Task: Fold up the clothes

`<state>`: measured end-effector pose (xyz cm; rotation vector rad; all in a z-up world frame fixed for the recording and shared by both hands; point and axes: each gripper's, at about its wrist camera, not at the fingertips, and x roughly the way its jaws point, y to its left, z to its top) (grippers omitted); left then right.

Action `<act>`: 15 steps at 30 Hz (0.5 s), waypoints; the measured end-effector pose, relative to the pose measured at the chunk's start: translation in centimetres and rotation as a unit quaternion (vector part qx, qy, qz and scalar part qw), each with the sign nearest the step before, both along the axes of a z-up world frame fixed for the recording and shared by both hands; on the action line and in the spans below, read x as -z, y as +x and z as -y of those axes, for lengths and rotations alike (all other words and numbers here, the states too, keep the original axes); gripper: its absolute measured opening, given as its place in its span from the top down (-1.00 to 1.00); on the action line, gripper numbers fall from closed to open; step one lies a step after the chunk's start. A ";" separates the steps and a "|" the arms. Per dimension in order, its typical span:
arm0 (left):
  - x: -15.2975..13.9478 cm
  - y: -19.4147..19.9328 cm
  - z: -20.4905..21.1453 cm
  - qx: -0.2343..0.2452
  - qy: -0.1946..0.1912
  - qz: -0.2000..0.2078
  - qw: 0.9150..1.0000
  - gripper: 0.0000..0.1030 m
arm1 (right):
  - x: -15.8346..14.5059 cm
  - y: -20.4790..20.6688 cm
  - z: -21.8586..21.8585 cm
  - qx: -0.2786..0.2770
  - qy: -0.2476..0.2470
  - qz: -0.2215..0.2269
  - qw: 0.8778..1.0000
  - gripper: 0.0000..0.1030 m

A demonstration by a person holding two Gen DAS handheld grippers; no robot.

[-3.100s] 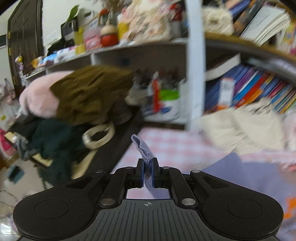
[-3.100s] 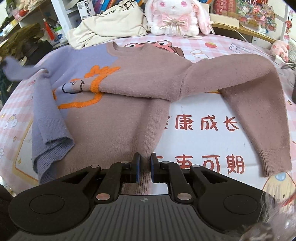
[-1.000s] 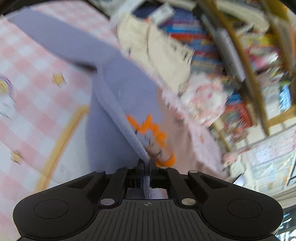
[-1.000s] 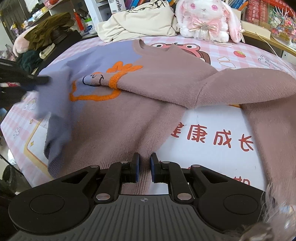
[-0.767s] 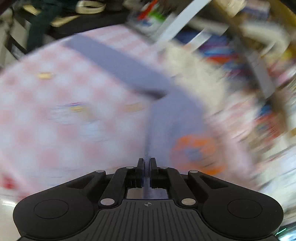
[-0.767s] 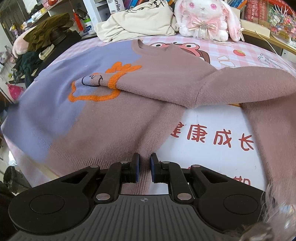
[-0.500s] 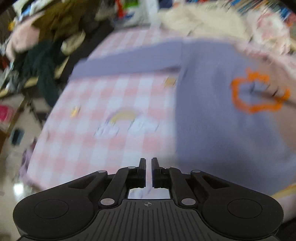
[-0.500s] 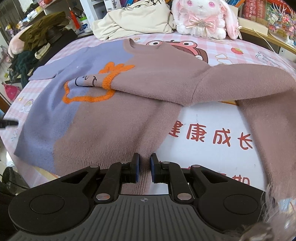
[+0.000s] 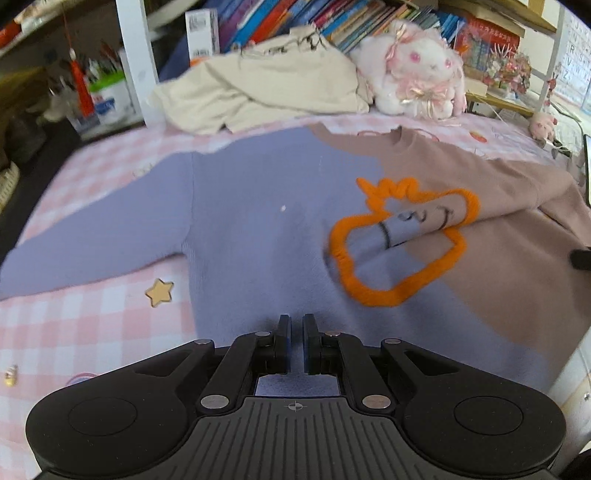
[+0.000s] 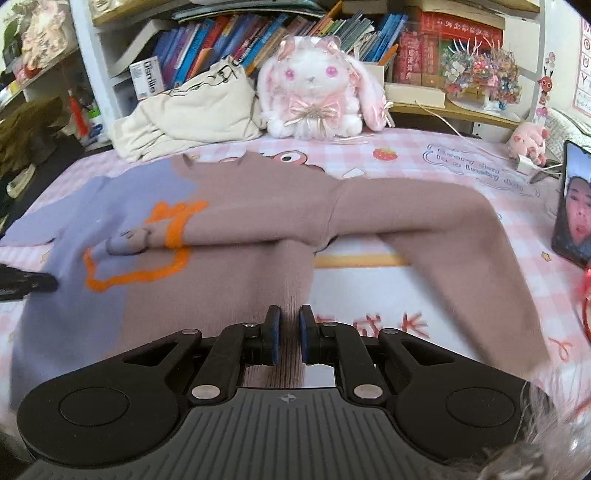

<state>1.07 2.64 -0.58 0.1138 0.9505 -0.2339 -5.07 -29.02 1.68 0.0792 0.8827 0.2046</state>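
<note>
A two-tone sweater, lilac on one half [image 9: 258, 229] and mauve-brown on the other [image 10: 251, 206], lies spread on a pink checked cloth [image 9: 92, 332]. It carries an orange outlined motif [image 9: 399, 254]. The lilac sleeve [image 9: 96, 236] lies stretched out to the left. The brown sleeve [image 10: 461, 229] bends across the cloth, and a fold runs over the body. My left gripper [image 9: 294, 328] hovers over the lilac hem, its jaws a narrow gap apart and empty. My right gripper [image 10: 289, 325] hovers over the brown hem, its jaws slightly apart and empty.
A cream garment [image 10: 192, 107] and a white plush rabbit [image 10: 314, 92] sit at the back against bookshelves [image 10: 258, 33]. A phone [image 10: 574, 210] stands at the right. A small pink pig toy [image 10: 528, 142] lies near it. Dark clothes [image 10: 33, 125] pile up at the left.
My left gripper let go of the lilac sleeve and hem, which now lie flat on the cloth. It swung round toward the sweater body. My right gripper barely moved.
</note>
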 end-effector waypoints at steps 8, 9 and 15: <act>0.3 0.2 -2.8 -0.010 -0.010 -0.014 1.000 0.77 | 0.9 -3.3 -2.1 -0.127 0.063 -0.165 0.976 0.79; 0.2 0.3 -3.1 -0.019 -0.010 -0.009 1.000 0.72 | 1.1 -3.1 -1.6 -0.103 0.070 -0.168 0.978 0.74; -0.1 0.6 -5.0 -0.080 0.011 0.038 0.996 -0.27 | -0.2 -1.6 0.6 0.034 0.051 -0.052 0.997 -0.28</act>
